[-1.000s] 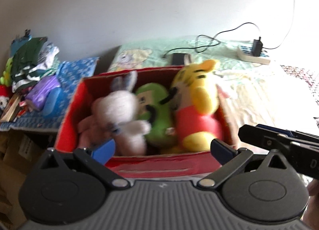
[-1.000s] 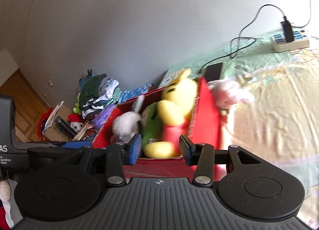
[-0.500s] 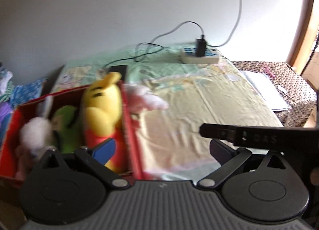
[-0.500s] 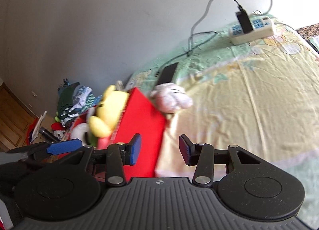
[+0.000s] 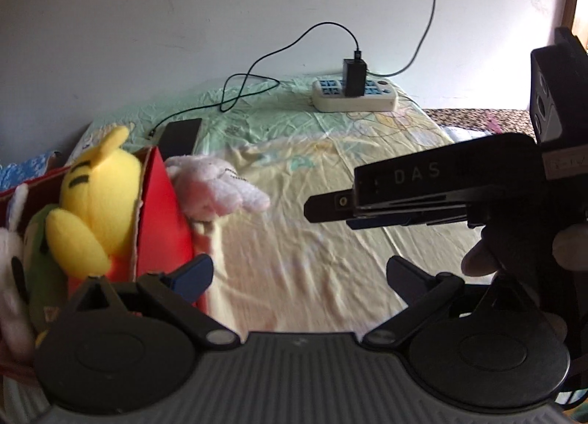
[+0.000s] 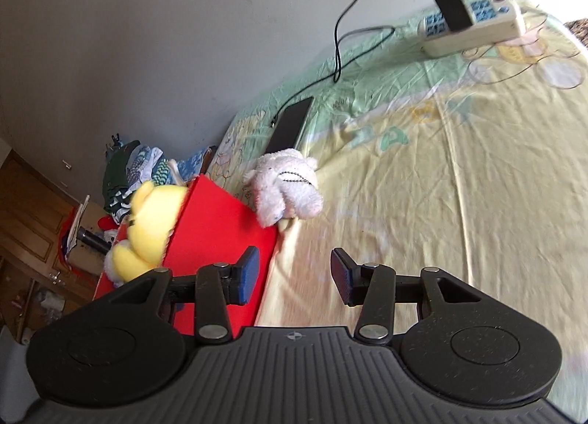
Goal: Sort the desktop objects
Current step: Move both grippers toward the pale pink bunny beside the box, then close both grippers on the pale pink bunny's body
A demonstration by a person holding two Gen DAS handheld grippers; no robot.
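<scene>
Both the left gripper [image 5: 299,273] and right gripper [image 6: 294,275] hover with fingers apart, holding nothing. Nearby, the red box [image 6: 220,218] holds a yellow plush [image 5: 95,196]; the pink plush [image 6: 286,185] leans against its outer wall. Beyond lie a phone [image 6: 290,122] and power strip [image 5: 354,99].

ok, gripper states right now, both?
Left gripper: open, holding nothing.
Right gripper: open, holding nothing.
</scene>
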